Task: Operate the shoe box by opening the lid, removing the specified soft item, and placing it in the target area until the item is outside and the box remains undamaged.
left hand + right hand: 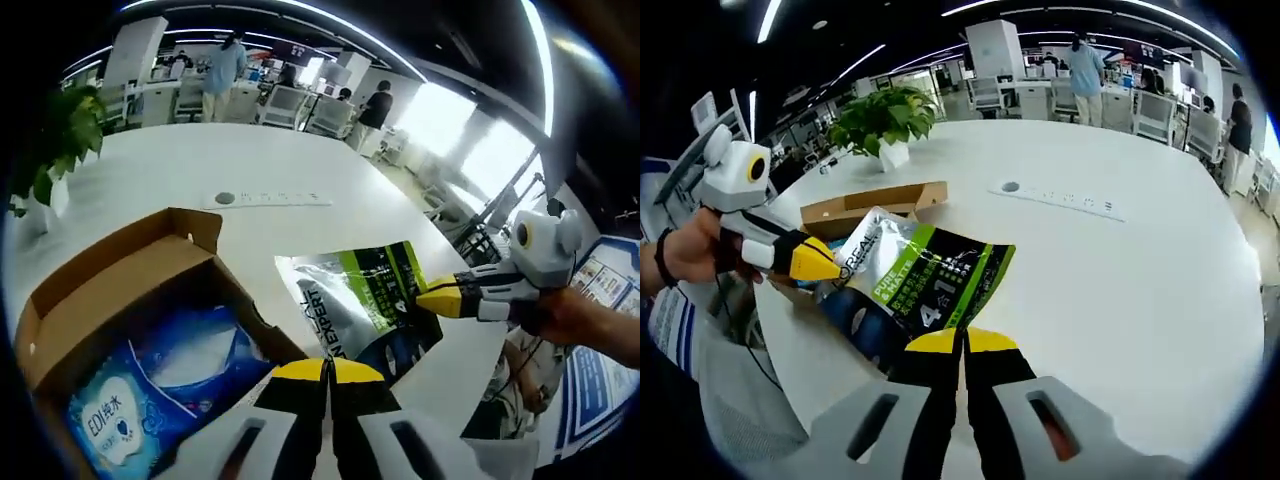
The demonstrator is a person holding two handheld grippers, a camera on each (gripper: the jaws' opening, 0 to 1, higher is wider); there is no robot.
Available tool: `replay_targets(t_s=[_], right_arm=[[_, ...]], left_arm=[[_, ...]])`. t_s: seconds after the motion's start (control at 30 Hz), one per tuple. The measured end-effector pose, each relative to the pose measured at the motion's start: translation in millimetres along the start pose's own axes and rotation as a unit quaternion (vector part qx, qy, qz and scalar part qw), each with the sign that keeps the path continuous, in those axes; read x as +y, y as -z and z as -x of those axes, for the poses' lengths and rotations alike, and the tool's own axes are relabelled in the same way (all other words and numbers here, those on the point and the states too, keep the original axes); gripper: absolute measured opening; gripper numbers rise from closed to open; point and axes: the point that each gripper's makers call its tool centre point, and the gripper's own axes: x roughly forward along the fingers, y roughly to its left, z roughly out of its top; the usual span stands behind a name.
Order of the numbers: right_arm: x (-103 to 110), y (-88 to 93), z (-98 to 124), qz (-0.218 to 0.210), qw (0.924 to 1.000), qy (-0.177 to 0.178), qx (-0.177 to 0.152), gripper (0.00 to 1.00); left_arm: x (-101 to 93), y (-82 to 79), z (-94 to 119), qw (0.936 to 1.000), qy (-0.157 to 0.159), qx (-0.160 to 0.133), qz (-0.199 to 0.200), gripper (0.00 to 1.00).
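Note:
An open brown shoe box [120, 270] lies on the white table [180, 160], with a blue wipes pack [150, 400] inside it. A silver, green and black pouch [370, 300] hangs just outside the box's right wall. My right gripper [432, 298] comes in from the right and is shut on the pouch's far edge. My left gripper [325, 372] has its yellow tips pressed together where the box corner meets the pouch's near end; what it pinches is unclear. In the right gripper view the pouch [920, 280] runs from my right gripper [962, 342] to the left gripper [825, 265], in front of the box [870, 200].
A potted plant [885, 115] stands behind the box, near the table's edge [60, 140]. A flat socket strip [1060, 200] is set in the tabletop. Bare table [1120, 290] spreads to the right of the pouch. People and office chairs are far behind.

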Motion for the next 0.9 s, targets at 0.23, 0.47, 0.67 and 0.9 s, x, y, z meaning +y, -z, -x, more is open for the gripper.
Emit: replay_targets(t_s=[0.23, 0.47, 0.67, 0.9], right_arm=[[-16.8, 15.2, 8.3, -0.011, 0.9999, 0.010, 0.006, 0.00], [-33.8, 24.0, 13.4, -0.017, 0.9997, 0.015, 0.013, 0.00], [-51.3, 21.6, 12.2, -0.026, 0.9994, 0.019, 0.015, 0.00], [-68.1, 17.0, 5.3, -0.029, 0.9992, 0.020, 0.018, 0.00]], left_arm=[[-19.3, 3.6, -16.1, 0.9998, 0.008, 0.011, -0.011, 0.00], [-29.6, 4.3, -32.7, 0.9996, 0.014, 0.021, -0.013, 0.00], [-33.1, -2.2, -47.8, 0.9994, 0.013, 0.027, -0.018, 0.00], [-29.4, -6.6, -66.1, 0.9991, 0.007, 0.033, -0.025, 0.00]])
